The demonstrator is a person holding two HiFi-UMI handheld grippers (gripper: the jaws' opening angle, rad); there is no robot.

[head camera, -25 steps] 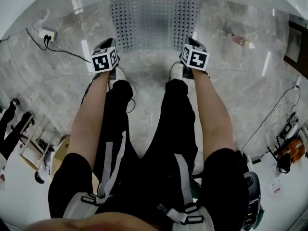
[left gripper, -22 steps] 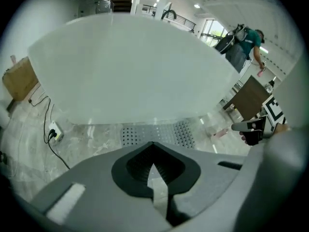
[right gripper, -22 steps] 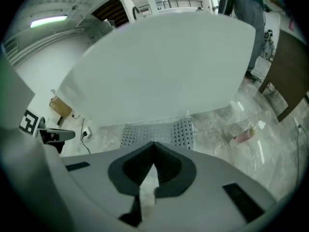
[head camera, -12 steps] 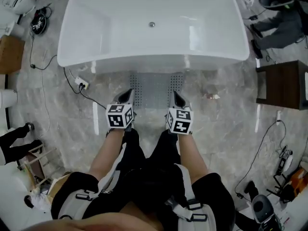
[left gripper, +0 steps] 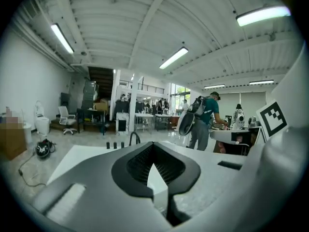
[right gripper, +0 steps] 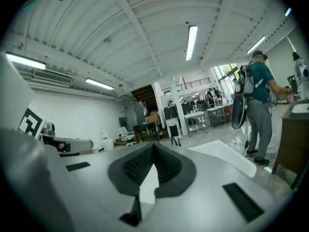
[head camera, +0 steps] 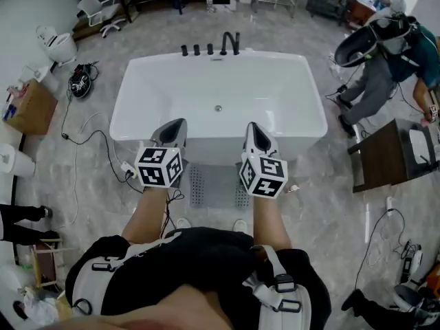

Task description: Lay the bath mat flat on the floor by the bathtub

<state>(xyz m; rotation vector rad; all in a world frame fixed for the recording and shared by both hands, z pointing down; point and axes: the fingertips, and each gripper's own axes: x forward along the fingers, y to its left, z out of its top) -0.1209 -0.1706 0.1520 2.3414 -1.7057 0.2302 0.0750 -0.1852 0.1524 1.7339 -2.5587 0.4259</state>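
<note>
The grey perforated rubber bath mat (head camera: pixel 214 186) lies flat on the marbled grey floor (head camera: pixel 330 205), just beside the front wall of the white freestanding bathtub (head camera: pixel 311 108), so the laying step looks done. The left gripper (head camera: pixel 173 126) and right gripper (head camera: pixel 253 130) are both clenched on nothing, held level above the mat. What remains, I judge, is at most a check that no corner curls.
</note>
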